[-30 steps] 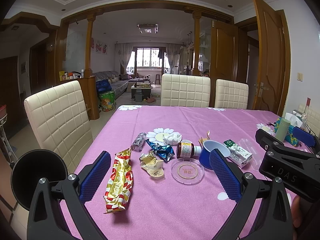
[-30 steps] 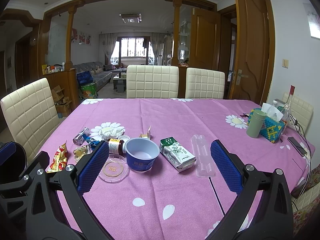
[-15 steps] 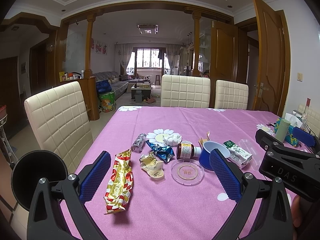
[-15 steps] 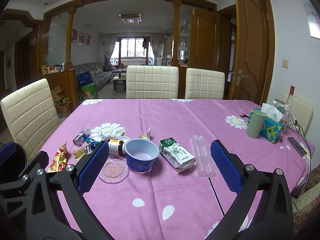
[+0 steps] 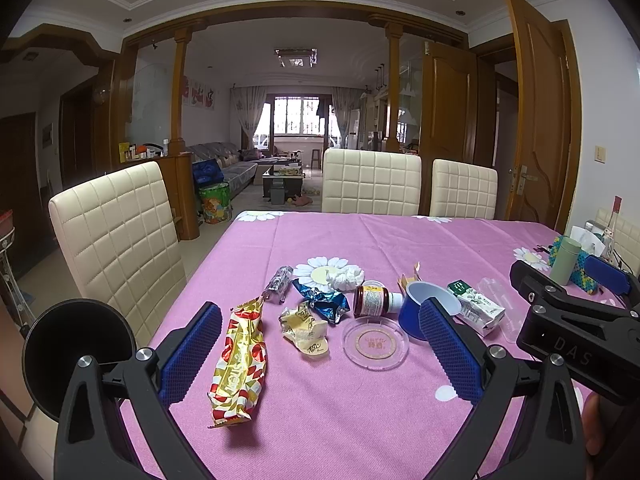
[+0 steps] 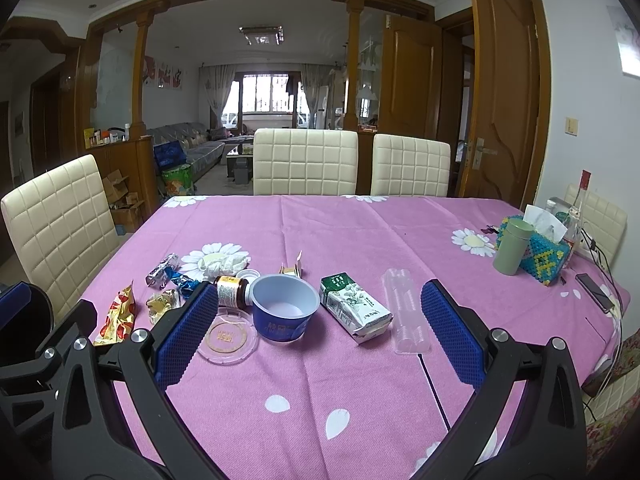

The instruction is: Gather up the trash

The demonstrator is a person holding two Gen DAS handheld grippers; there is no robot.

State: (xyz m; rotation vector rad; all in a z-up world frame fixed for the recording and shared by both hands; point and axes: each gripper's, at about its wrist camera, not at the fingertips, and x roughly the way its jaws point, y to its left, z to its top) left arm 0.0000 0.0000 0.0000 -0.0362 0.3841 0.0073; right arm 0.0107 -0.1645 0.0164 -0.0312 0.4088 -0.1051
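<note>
Trash lies on the pink tablecloth (image 5: 360, 420): a red-gold snack wrapper (image 5: 239, 364), a crumpled yellow wrapper (image 5: 306, 326), a blue foil wrapper (image 5: 322, 302), a silver wrapper (image 5: 279, 280), white tissue (image 5: 344, 278), a brown bottle (image 5: 372, 300), a clear lid (image 5: 375, 342), a blue cup (image 6: 285, 312), a green-white carton (image 6: 354, 308) and a clear plastic tray (image 6: 406, 316). My left gripper (image 5: 320, 354) is open and empty, above the near table, short of the wrappers. My right gripper (image 6: 320, 336) is open and empty, short of the cup and carton.
Cream chairs stand at the left (image 5: 116, 240) and far side (image 6: 306, 166). At the right edge are a green tumbler (image 6: 512, 246), a beaded tissue box (image 6: 546, 254) and a phone (image 6: 594, 286). A black round bin (image 5: 76, 354) sits low at left.
</note>
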